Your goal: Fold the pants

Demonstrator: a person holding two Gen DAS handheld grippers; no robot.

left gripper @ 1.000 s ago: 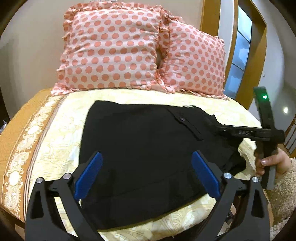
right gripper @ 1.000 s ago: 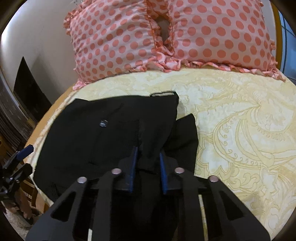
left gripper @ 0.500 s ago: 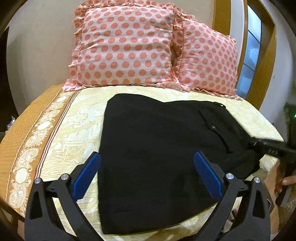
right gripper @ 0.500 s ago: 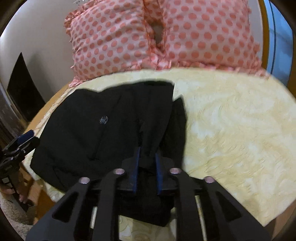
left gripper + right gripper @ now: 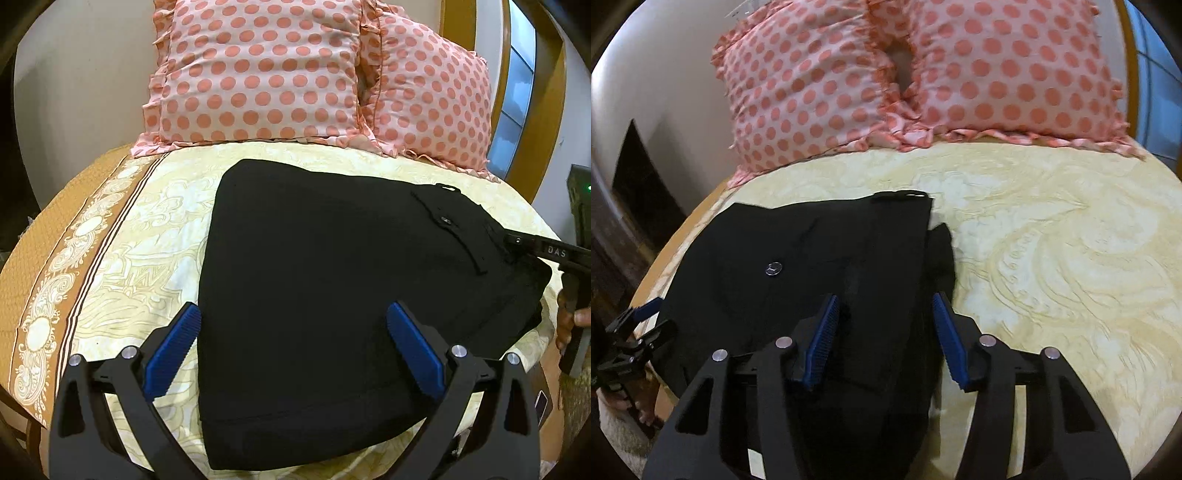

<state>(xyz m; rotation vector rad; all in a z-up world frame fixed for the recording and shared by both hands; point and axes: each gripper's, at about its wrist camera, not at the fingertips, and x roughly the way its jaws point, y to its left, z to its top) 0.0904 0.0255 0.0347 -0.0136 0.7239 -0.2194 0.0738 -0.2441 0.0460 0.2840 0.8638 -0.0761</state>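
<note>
The black pants [image 5: 332, 277] lie folded in a flat block on the yellow patterned bedspread [image 5: 147, 236]; a buttoned pocket flap shows on top. My left gripper [image 5: 293, 347] is open and empty, hovering over the near edge of the pants. My right gripper [image 5: 886, 332] is open, its blue pads on either side of a raised fold at the waist end of the pants [image 5: 798, 266], no longer pinching it. The right gripper also shows at the pants' right edge in the left wrist view [image 5: 517, 243]. The left gripper shows small at the far left of the right wrist view [image 5: 639, 325].
Two pink polka-dot pillows [image 5: 258, 74] stand against the wall at the head of the bed. An orange border strip [image 5: 55, 280] runs along the bed's left side. A wooden door frame [image 5: 543, 110] is at the right.
My right gripper has opened and let go of the pants fold it was pinching. My left gripper has swung so the pants sit more centred in its view.
</note>
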